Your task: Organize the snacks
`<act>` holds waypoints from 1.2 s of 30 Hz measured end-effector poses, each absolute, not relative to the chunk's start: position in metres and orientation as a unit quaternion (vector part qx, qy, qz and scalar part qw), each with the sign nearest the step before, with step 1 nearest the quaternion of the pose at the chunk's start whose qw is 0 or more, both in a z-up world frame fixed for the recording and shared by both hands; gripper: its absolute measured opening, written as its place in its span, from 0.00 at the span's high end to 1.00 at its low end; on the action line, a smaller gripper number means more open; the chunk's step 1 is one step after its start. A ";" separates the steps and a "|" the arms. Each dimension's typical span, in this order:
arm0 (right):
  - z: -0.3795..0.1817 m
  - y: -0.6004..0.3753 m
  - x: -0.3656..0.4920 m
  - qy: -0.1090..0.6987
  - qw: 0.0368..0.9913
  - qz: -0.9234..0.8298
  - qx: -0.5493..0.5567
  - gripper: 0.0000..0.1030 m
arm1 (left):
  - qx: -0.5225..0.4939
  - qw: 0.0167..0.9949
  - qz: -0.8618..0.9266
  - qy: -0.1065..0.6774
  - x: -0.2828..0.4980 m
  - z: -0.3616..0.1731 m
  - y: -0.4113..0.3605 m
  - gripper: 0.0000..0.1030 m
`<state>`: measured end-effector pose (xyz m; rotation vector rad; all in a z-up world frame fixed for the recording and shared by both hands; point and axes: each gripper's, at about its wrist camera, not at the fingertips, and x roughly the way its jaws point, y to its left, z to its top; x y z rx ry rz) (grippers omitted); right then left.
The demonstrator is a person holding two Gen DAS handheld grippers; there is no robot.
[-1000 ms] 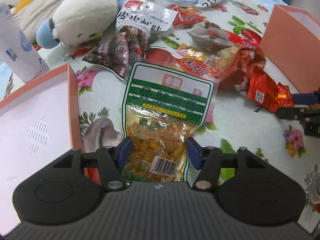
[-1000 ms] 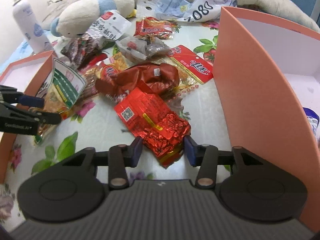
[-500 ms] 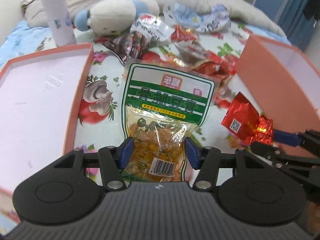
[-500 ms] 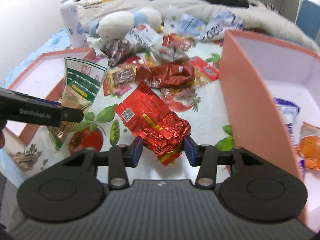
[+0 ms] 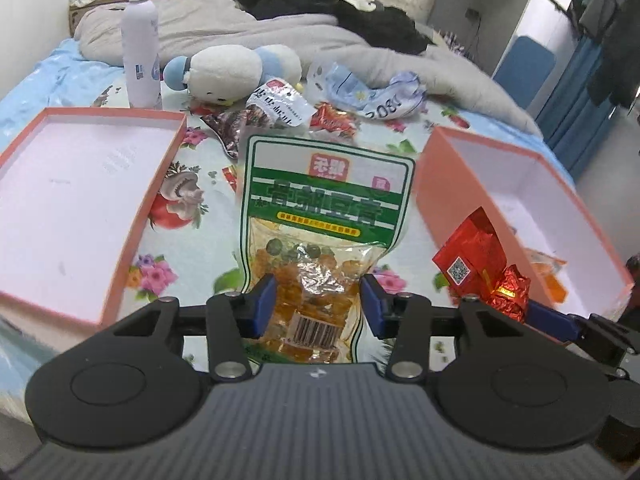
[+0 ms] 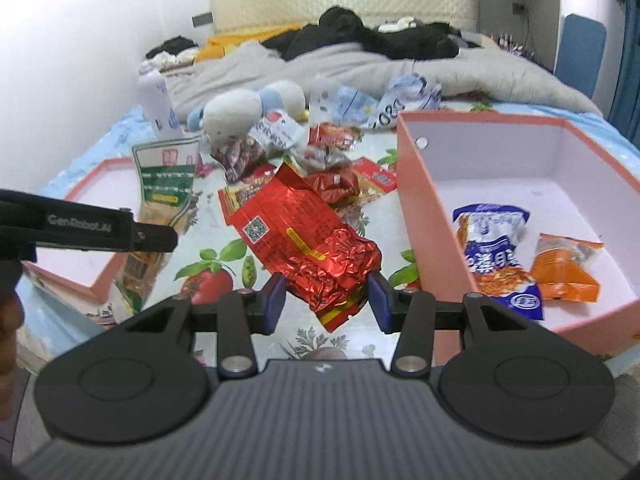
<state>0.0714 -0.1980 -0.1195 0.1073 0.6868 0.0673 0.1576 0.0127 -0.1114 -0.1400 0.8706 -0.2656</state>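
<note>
1. While the bed (image 5: 48,92) serves as the work surface, two snack packs are held aloft over its flowered sheet (image 5: 192,216), one in each set of tongs
2. A green-and-white bag of orange candied snacks (image 5: 320,216) is gripped at its barcode end by the left tongs (image 5: 318,306); their jaws are closing on it, and the pads are seen pressed against the lower corners, so the bag hangs forward, label up
3. A red foil packet (image 6: 312,240) is clamped at its crinkled lower end by the right tongs (image 6: 326,300), presumably because that sealed edge gives a firm hold without crushing the contents
4. An orange-pink box (image 6: 412,200) lies just right of the red packet, and a blue-and-white snack bag (image 6: 496,256) and an orange snack pouch (image 6: 568,268) are already laid flat inside it; the red packet is judged to be bound for the same box
5. A shallow orange-pink lid (image 5: 132,224), empty, lies to the left of the green bag, and it is the likelier place for that bag
6. Between the two containers, loose packets (image 6: 332,176) are left unsorted beside a plush toy (image 5: 236,68) and a white spray can (image 5: 140,48); much of the sorting is judged to be outstanding
</note>
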 end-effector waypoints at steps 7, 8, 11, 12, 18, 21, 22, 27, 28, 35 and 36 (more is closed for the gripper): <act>-0.103 -0.206 0.044 0.312 0.948 0.024 0.053 0.54 | -0.072 0.902 -0.137 0.403 0.126 -0.096 0.005 0.55; -0.100 -0.208 0.040 0.308 0.950 0.022 0.054 0.54 | -0.073 0.903 -0.139 0.400 0.122 -0.093 0.004 0.55; -0.093 -0.215 0.027 0.299 0.953 0.014 0.055 0.54 | -0.075 0.905 -0.145 0.392 0.113 -0.086 -0.001 0.56; -0.092 -0.218 0.023 0.297 0.953 0.012 0.056 0.54 | -0.075 0.906 -0.148 0.389 0.110 -0.083 -0.004 0.56; -0.087 -0.235 0.003 0.295 0.953 -0.011 0.065 0.54 | -0.082 0.905 -0.177 0.378 0.092 -0.072 -0.023 0.57; -0.087 -0.245 -0.002 0.294 0.953 -0.023 0.071 0.54 | -0.087 0.903 -0.191 0.374 0.090 -0.067 -0.034 0.57; -0.087 -0.248 -0.001 0.294 0.953 -0.027 0.073 0.54 | -0.088 0.903 -0.196 0.372 0.091 -0.065 -0.038 0.57; -0.087 -0.270 0.003 0.288 0.953 -0.049 0.080 0.54 | -0.085 0.901 -0.218 0.365 0.102 -0.058 -0.065 0.57; -0.087 -0.274 0.005 0.285 0.954 -0.053 0.080 0.54 | -0.084 0.901 -0.222 0.364 0.106 -0.057 -0.071 0.58; -0.078 -0.315 0.036 0.260 0.959 -0.083 0.077 0.54 | -0.071 0.898 -0.259 0.349 0.142 -0.041 -0.124 0.66; -0.078 -0.321 0.042 0.258 0.959 -0.086 0.075 0.54 | -0.067 0.898 -0.265 0.346 0.150 -0.039 -0.134 0.66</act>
